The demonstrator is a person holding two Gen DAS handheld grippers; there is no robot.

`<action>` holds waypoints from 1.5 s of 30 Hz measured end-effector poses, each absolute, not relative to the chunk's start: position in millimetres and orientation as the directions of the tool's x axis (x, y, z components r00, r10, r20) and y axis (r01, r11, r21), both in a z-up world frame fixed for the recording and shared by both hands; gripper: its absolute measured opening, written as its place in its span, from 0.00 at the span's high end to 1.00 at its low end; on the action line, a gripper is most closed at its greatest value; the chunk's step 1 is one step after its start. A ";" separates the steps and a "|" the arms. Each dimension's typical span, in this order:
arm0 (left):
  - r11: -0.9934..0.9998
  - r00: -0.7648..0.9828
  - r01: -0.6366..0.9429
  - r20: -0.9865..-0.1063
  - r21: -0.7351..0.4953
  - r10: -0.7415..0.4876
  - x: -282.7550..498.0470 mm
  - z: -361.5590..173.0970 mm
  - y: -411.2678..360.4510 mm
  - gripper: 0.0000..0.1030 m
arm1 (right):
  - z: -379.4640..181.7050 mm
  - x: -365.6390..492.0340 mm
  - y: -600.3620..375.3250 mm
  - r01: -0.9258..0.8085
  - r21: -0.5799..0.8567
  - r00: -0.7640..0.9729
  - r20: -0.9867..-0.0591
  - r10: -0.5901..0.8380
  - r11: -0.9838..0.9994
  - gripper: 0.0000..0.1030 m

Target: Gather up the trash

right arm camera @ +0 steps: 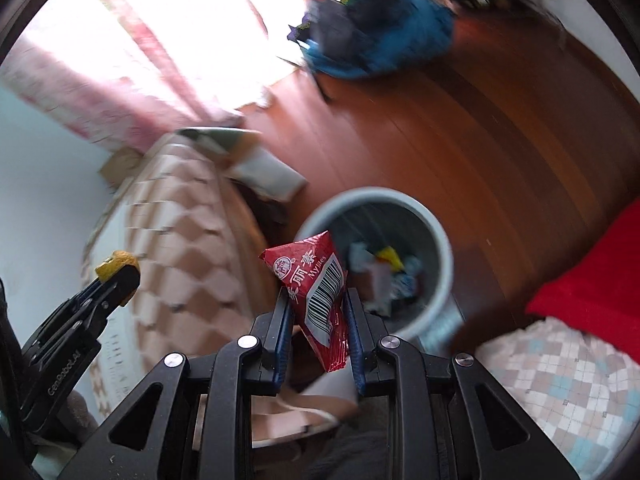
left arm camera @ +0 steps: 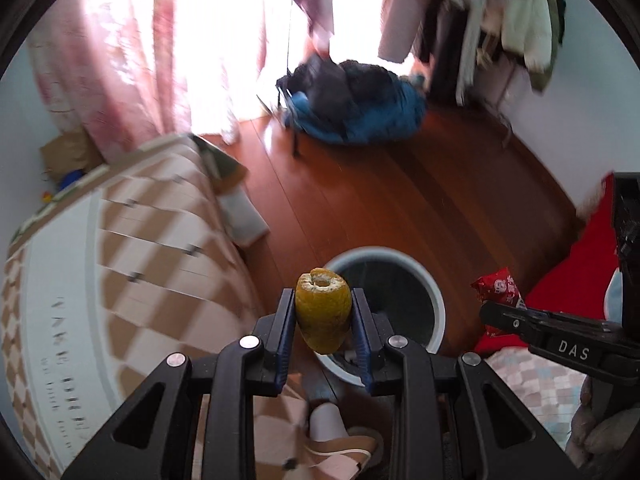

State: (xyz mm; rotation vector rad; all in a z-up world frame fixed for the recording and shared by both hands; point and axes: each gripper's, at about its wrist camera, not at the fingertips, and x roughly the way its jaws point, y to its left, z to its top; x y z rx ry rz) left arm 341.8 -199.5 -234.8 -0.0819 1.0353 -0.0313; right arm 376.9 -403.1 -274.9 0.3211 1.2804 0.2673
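the left gripper is squeezing a soft, light orange peel by its sides while the right gripper is pinching a thin, crinkly red wrapper.

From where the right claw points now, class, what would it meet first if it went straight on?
Most likely the grey bin: the right claw, shut on the red wrapper, points toward its near rim. Depth is unclear, so it might pass just above the rim.
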 end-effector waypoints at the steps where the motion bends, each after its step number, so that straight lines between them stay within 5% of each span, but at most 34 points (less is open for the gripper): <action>1: 0.997 0.490 -0.002 -0.869 -0.083 -0.072 348.6 -245.3 -206.0 0.77 | -286.1 380.7 -408.9 -0.003 0.379 0.252 -0.895 0.368 0.925 0.75; 11: 0.956 0.164 -0.026 -0.944 -0.293 -0.285 426.1 -352.2 -237.0 0.73 | -409.7 431.9 -428.2 0.113 0.373 0.050 -0.928 0.370 0.921 0.74; 14: 0.955 0.128 -0.033 -0.949 -0.294 -0.288 436.4 -362.6 -241.5 0.68 | -430.6 441.9 -428.2 0.126 0.362 0.018 -0.932 0.362 0.924 0.62; 16: 0.958 0.125 -0.040 -0.952 -0.285 -0.278 437.3 -362.5 -239.8 0.56 | -440.8 447.6 -430.1 0.134 0.341 0.003 -0.939 0.344 0.930 0.39; 18: 0.959 0.137 -0.057 -0.954 -0.276 -0.266 437.7 -358.1 -236.6 0.25 | -444.3 450.9 -432.6 0.140 0.330 0.002 -0.943 0.333 0.933 0.34; 22: 0.963 0.154 -0.092 -0.959 -0.252 -0.236 432.9 -352.2 -225.1 0.21 | -438.2 448.4 -437.8 0.154 0.321 0.017 -0.946 0.323 0.934 0.15; 24: 0.972 0.165 -0.101 -0.967 -0.210 -0.192 425.8 -345.7 -220.1 0.05 | -430.6 445.1 -439.3 0.150 0.299 0.024 -0.954 0.299 0.942 0.08; 25: 0.975 0.169 -0.103 -0.970 -0.195 -0.176 426.0 -344.2 -216.6 0.04 | -425.3 442.7 -438.8 0.145 0.286 0.030 -0.958 0.285 0.947 0.00; 32: 0.991 0.213 -0.098 -0.975 -0.088 -0.065 384.7 -307.1 -209.3 0.04 | -380.5 413.1 -433.9 0.094 0.220 0.053 -0.975 0.216 0.971 0.00; 45: 0.988 0.345 -0.061 -0.932 -0.139 -0.110 313.4 -195.5 -198.0 0.04 | -235.6 341.7 -427.1 0.024 0.319 0.191 -0.932 0.309 0.947 0.00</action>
